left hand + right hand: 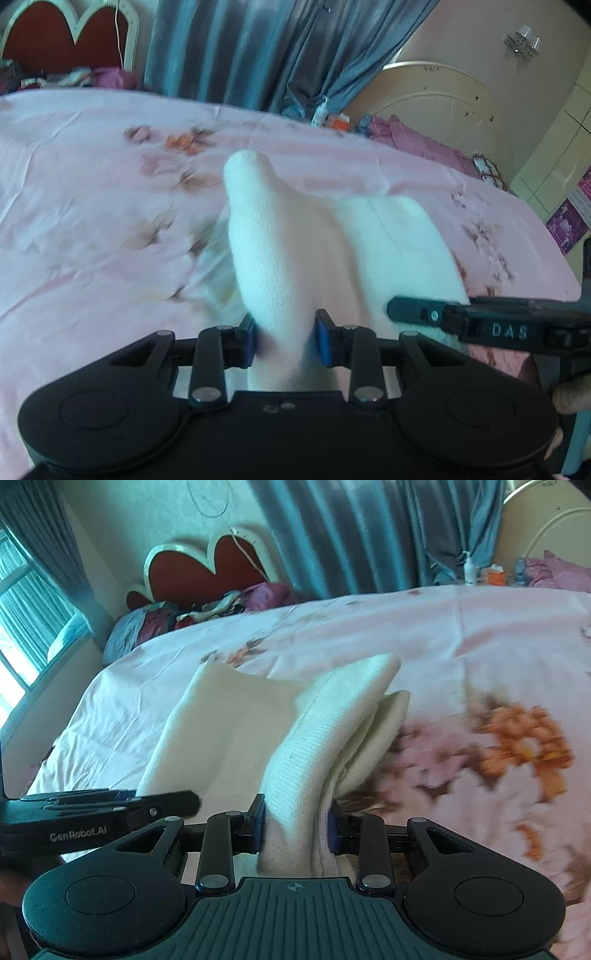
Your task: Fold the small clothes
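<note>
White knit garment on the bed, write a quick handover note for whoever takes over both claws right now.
Left claw: shut on the white knit garment, gripping a bunched edge.
Right claw: shut on the same garment, on a thicker, layered edge.
The garment is partly raised off the pink floral bedspread; its far part reaches down toward the bed.
Done: both near edges are gripped and lifted.
Left: carry the held edges over, lay them down, release, smooth the fold. How many folds are already in cannot be told.
</note>
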`<state>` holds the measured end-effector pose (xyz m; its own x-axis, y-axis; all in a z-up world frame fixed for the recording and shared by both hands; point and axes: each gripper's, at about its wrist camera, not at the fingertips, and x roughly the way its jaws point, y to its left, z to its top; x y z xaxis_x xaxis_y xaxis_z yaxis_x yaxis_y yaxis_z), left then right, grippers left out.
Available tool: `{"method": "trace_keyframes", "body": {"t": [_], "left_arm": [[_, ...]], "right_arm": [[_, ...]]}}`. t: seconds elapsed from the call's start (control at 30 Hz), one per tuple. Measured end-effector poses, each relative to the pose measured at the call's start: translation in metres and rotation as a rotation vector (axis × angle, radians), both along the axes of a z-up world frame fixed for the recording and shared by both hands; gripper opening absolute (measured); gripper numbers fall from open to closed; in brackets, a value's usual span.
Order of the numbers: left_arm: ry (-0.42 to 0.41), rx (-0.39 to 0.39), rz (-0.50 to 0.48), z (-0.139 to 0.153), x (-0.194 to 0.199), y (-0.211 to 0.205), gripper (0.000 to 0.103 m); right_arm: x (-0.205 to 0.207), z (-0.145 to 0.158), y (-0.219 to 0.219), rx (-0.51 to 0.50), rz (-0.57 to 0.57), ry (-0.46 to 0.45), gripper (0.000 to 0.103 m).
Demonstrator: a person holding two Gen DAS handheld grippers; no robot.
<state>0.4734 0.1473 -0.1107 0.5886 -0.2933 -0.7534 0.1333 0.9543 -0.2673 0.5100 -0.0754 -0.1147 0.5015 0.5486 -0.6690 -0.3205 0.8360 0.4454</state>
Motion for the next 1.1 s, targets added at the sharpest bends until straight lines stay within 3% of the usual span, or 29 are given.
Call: {"method": "trace_keyframes", "body": {"t": [0.1, 0.17, 0.2, 0.23, 0.3, 0.37, 0.43, 0.47, 0.53, 0.63, 0.7, 0.73, 0.87, 0.93, 1.1], "left_arm": [[0.028, -0.024, -0.008, -0.013, -0.002, 0.013, 0.033], [0.036, -0.035, 0.001, -0.024, -0.001, 0.019, 0.04], [0.042, -0.049, 0.012, -0.029, 0.0, 0.021, 0.047], [0.046, -0.056, 0.022, -0.032, 0.001, 0.021, 0.066], [0.046, 0.002, 0.043, -0.036, 0.0, 0.021, 0.085], [0.031, 0.007, 0.026, -0.038, -0.004, 0.027, 0.084], [0.031, -0.006, 0.018, -0.035, -0.006, 0.033, 0.076], [0.021, -0.004, 0.018, -0.031, -0.008, 0.036, 0.072], [-0.05, 0.045, 0.041, -0.015, -0.016, 0.042, 0.065], [-0.158, 0.067, 0.013, 0.004, -0.016, 0.042, 0.062], [-0.166, 0.063, -0.038, 0.006, -0.002, 0.035, 0.054], [-0.16, 0.065, -0.058, 0.004, 0.005, 0.03, 0.053], [-0.078, 0.125, -0.094, -0.022, 0.029, 0.01, 0.057], [-0.092, 0.138, -0.11, -0.028, 0.028, 0.007, 0.059], [-0.09, 0.132, -0.11, -0.029, 0.026, 0.01, 0.058]], "right_arm": [[0.0, -0.01, 0.009, -0.023, -0.019, 0.025, 0.031], [0.001, -0.019, 0.008, -0.046, -0.043, 0.043, 0.031], [0.001, -0.023, 0.003, -0.045, -0.062, 0.052, 0.031], [0.001, -0.027, 0.002, -0.043, -0.077, 0.056, 0.032], [-0.003, -0.031, -0.004, -0.038, -0.09, 0.052, 0.032], [-0.005, -0.035, -0.007, -0.042, -0.105, 0.04, 0.036], [-0.007, -0.035, -0.013, -0.021, -0.126, 0.049, 0.038], [-0.009, -0.03, -0.017, -0.026, -0.154, 0.039, 0.045], [-0.015, -0.012, -0.028, -0.055, -0.219, -0.018, 0.057], [-0.012, 0.011, -0.034, -0.003, -0.194, -0.103, 0.057], [0.0, 0.019, -0.02, -0.051, -0.137, -0.141, 0.039], [0.006, 0.019, -0.012, -0.075, -0.109, -0.143, 0.024], [0.033, -0.002, 0.012, -0.204, -0.018, -0.1, 0.02], [0.041, -0.023, 0.014, -0.284, 0.011, -0.048, 0.019], [0.043, -0.033, 0.003, -0.271, 0.007, -0.051, 0.019]]}}
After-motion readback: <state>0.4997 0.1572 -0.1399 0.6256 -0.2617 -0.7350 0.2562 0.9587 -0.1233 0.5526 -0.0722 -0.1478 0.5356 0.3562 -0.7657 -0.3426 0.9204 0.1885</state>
